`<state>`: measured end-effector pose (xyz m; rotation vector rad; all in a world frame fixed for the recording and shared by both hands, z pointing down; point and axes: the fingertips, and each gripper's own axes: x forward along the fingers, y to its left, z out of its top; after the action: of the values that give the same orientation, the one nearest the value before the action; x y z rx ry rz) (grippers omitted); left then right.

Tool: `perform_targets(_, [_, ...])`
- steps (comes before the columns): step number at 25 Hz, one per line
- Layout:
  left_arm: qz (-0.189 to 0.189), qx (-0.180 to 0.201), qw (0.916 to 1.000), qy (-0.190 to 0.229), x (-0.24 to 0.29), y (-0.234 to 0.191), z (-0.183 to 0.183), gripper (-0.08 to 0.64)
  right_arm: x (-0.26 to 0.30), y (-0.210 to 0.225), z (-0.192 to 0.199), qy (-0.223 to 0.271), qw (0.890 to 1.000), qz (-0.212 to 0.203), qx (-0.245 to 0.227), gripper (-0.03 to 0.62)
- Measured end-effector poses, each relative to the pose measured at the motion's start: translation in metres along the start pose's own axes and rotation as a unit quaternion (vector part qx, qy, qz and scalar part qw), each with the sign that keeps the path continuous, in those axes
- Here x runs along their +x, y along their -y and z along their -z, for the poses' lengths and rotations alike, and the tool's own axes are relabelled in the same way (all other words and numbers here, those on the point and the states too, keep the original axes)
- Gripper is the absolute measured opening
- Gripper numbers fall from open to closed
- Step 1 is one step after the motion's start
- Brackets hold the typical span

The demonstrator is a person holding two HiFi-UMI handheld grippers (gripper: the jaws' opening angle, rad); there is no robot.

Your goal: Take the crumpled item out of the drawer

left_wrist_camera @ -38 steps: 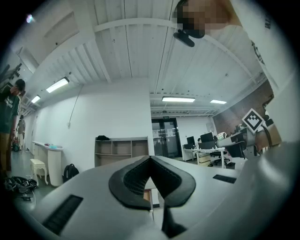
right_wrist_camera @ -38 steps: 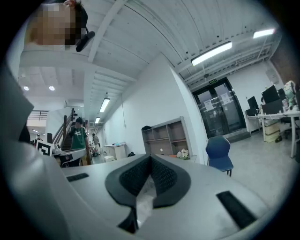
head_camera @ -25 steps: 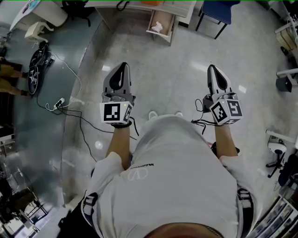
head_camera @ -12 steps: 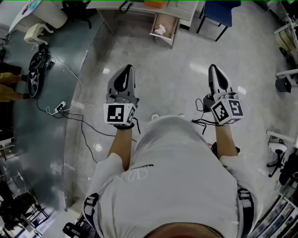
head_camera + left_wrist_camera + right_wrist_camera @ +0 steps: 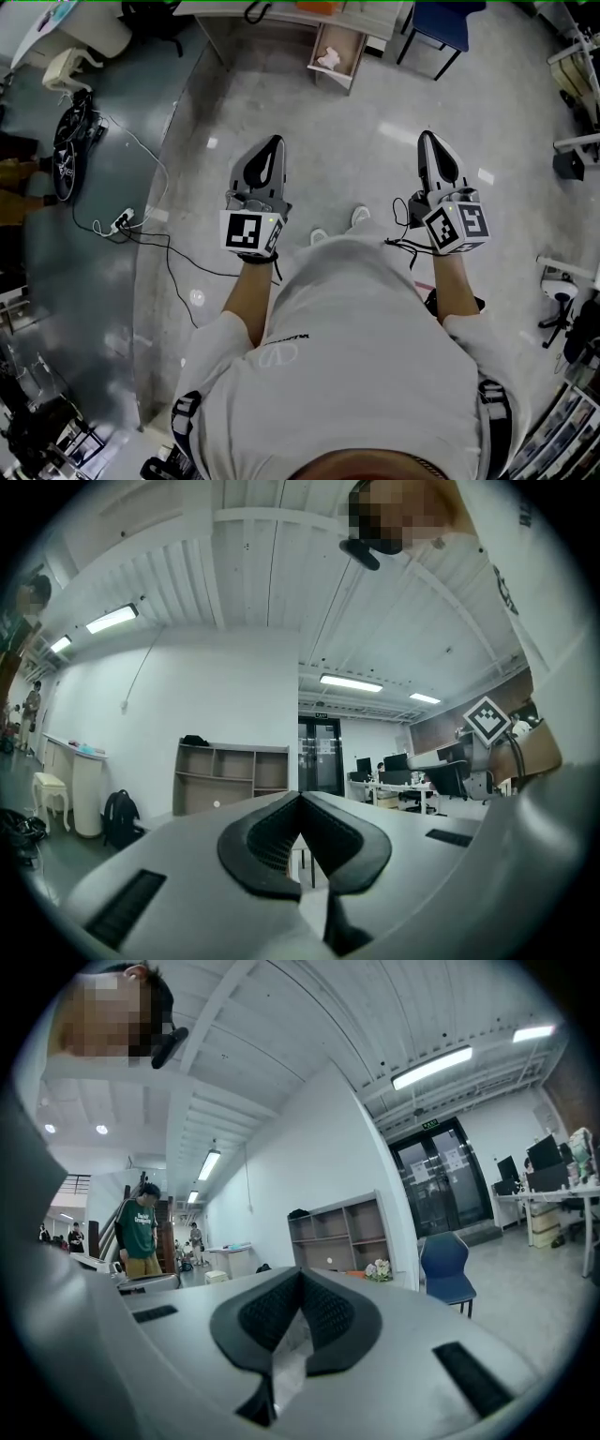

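An open office — desks (image 5: 386, 797) with monitors (image 5: 394, 762), a shelf unit (image 5: 232, 778), strip lights (image 5: 354, 682).

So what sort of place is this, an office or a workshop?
Probably an open-plan office or lab: desks with monitors, an open shelf unit, a blue chair, and strip lights overhead.

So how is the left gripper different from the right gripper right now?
The left gripper leans right in the head view, while the right gripper leans slightly left. The left gripper's marker cube shows mostly one patterned face; the right gripper's marker cube is turned, showing two. Both are shut, hold nothing, and are well short of the open drawer.
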<state>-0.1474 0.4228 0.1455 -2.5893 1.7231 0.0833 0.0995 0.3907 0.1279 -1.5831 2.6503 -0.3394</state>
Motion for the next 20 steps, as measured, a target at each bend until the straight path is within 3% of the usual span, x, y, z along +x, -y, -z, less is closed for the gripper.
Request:
perform_targets(10, [-0.001,-0.006,1.0000,0.001,0.029,-0.011,0.007,0.000,0.025,0.014,-0.004,0.006,1.000,0.001,0.007,0.002])
perform_targets(20, [-0.006,0.013,0.9999,0.002,0.108,-0.032,0.001,0.000,0.096,0.060,-0.016,0.007,1.000,-0.014,0.012,0.002])
